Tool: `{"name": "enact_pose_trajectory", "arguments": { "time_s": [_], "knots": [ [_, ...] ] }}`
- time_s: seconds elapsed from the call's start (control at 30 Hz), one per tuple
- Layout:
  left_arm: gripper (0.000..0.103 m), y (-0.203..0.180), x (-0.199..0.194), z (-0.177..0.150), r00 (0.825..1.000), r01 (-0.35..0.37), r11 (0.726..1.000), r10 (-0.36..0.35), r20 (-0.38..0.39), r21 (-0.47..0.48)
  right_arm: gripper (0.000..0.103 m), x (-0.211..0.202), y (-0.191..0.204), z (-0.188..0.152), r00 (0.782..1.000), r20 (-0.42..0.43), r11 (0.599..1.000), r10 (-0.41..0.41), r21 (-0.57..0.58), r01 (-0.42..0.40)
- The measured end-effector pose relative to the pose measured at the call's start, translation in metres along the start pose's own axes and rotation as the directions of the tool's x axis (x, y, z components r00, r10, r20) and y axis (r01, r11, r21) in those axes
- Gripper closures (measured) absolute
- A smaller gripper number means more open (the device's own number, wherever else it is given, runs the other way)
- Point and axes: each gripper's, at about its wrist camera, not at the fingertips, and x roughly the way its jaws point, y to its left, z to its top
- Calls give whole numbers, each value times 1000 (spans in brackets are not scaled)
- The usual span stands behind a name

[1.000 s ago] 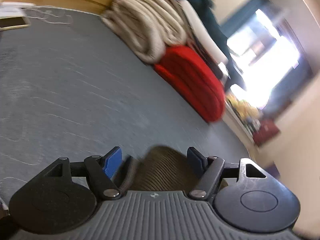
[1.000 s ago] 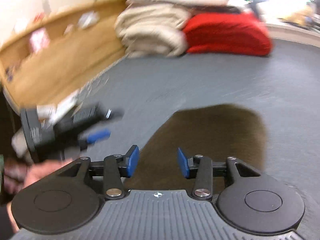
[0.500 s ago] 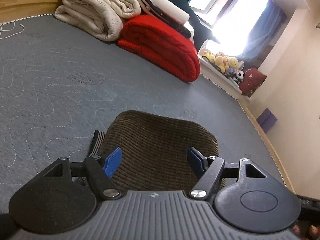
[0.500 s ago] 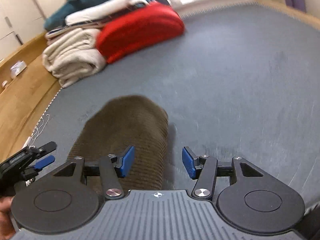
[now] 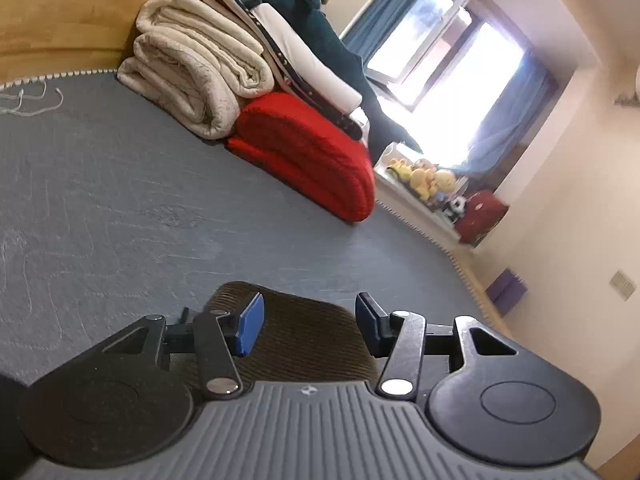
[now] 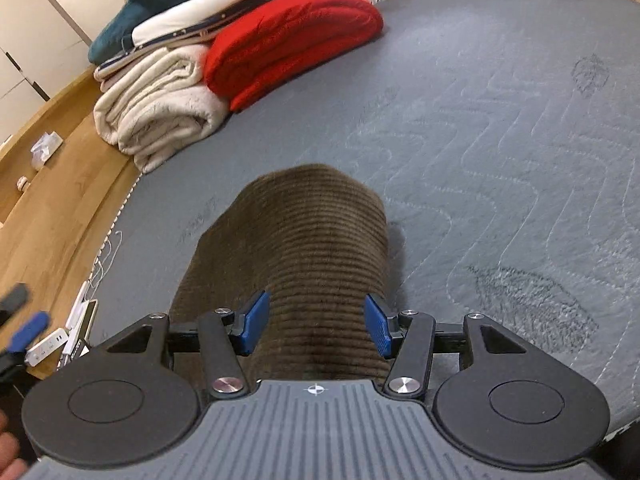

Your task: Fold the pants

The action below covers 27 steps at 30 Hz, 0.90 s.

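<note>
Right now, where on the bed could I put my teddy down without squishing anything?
The big grey mattress is bare to the right of the brown corduroy pants. There is also a bare strip between the pants and the red blanket. The far corner is crowded: the cream blanket, red blanket and more folded bedding are piled there.

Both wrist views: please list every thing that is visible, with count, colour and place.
corduroy pants: one, brown, folded on the mattress, under both grippers
mattress: one, grey, quilted
cream blanket: one, folded, far mattress edge
red blanket: one, folded, beside the cream one
teal, white and dark bedding: stacked on the blankets
plush toys: several, mostly yellow, on the window sill
curtains: blue, at the window
white devices: wooden ledge
left gripper: open, above the pants
right gripper: open, above the pants
</note>
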Motion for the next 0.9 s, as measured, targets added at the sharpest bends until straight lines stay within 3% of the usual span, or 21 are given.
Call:
{"name": "enact_pose_trajectory", "arguments": {
  "time_s": [0.17, 0.2, 0.27, 0.33, 0.43, 0.53, 0.63, 0.7, 0.77, 0.83, 0.9],
  "knots": [
    [48, -1, 4, 3, 999, -17, 999, 19, -39, 35, 48, 23, 1, -7, 994, -99, 998, -56, -25, 53],
    [52, 2, 9, 3, 998, -25, 998, 28, -51, 49, 48, 28, -1, -9, 990, -120, 998, -67, -19, 65],
    [55, 15, 25, 2, 995, -30, 998, 36, -98, 64, 42, 31, -9, -12, 988, -135, 997, -68, 13, 71],
    [64, 34, 51, 11, 981, -34, 999, 37, -192, 20, 36, 31, -13, -13, 988, -133, 997, -72, 22, 76],
    [65, 49, 92, 28, 962, -46, 989, 81, -260, 137, 36, 30, -14, -14, 989, -134, 997, -70, 17, 73],
    [65, 73, 136, 34, 930, -68, 982, 127, -344, 178, 36, 28, -11, -16, 989, -125, 997, -73, -11, 72],
    [65, 97, 168, 30, 890, -107, 990, 137, -434, 93, 36, 29, -11, -18, 990, -118, 997, -74, -24, 72],
    [59, 101, 182, 26, 868, -126, 991, 136, -477, 52, 36, 31, -10, -19, 990, -118, 997, -72, -28, 69],
    [57, 100, 196, 20, 827, -164, 983, 181, -532, 80, 36, 35, -9, -20, 990, -121, 997, -66, -39, 62],
    [54, 100, 204, 13, 797, -205, 972, 232, -558, 111, 36, 37, -8, -21, 990, -121, 997, -65, -59, 58],
    [52, 100, 208, 12, 787, -221, 969, 243, -568, 108, 36, 38, -7, -21, 991, -120, 996, -63, -72, 55]
  ]
}}
